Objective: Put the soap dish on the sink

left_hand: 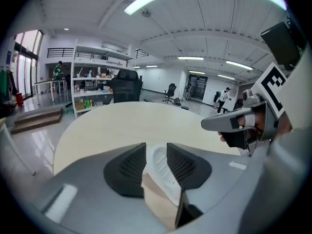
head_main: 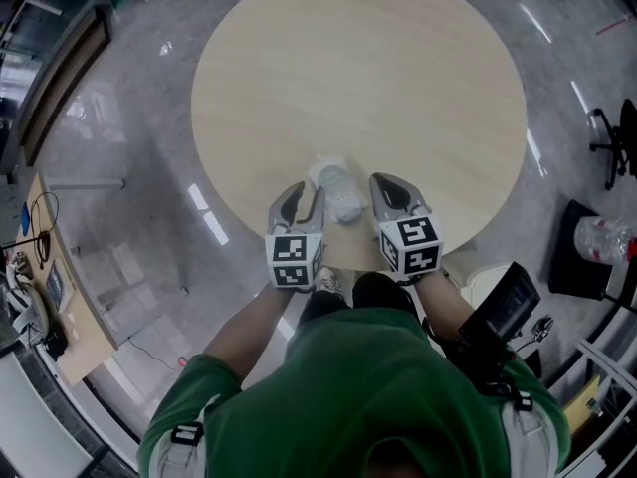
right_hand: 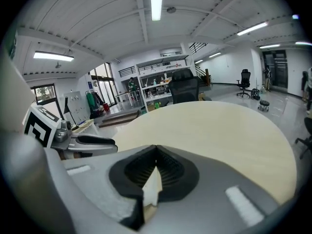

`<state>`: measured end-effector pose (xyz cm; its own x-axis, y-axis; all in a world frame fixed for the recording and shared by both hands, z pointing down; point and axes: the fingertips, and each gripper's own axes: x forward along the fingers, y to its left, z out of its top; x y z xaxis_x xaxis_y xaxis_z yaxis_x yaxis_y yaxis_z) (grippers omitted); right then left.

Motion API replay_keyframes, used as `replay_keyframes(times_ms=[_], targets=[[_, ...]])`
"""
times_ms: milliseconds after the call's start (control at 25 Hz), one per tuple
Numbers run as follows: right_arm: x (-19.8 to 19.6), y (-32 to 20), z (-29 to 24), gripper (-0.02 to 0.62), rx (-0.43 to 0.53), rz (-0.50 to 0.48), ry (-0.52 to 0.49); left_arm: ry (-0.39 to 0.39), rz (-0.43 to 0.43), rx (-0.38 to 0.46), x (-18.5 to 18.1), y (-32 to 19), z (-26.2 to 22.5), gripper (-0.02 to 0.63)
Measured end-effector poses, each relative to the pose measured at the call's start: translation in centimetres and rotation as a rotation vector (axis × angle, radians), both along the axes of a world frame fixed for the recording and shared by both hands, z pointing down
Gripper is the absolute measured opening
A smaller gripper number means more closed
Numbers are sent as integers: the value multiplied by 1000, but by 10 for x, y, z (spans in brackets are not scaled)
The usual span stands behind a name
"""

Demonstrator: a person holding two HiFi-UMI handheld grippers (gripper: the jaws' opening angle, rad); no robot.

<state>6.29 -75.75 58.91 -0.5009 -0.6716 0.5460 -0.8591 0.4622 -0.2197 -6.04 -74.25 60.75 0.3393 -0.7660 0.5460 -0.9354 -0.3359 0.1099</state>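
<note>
- The left gripper (left_hand: 156, 151) pinches the white soap dish (left_hand: 160, 165) by one rim. Its ribbed pads press on either side of the thin wall, and most of the dish hangs out below and to the right of them.
- In the head view the dish lies at the near edge of the round table (head_main: 398, 68), between the two grippers and closer to the left one. I cannot tell whether it rests on the top or is just clear of it.
- The right gripper (right_hand: 156, 155) has its jaws pressed together on nothing and hovers just beside the dish, on its right.
- No sink shows in any view, so the carry probably means turning away from the table. Find the sink first, then swing the dish.
- A grip on the rim alone could let the dish pivot or slip. Hold the squeeze steady, carry the dish level and move slowly.
- The closed right gripper could prop the free end if it sags.
- At the sink, lower the dish until its base rests flat, then spread the jaws and draw straight back so it is not dragged.
</note>
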Motion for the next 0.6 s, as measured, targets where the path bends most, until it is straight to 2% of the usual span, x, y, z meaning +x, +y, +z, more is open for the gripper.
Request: replay_keyframes(times_ms=[160, 360, 600], targets=[[-10, 13, -16, 2, 42, -1, 2, 33, -4, 66, 0, 9, -24, 79], [-21, 37, -40, 2, 102, 6, 1, 56, 13, 142, 2, 31, -53, 22], [-23, 71, -70, 2, 175, 18, 5, 82, 51, 221, 12, 61, -87, 8]])
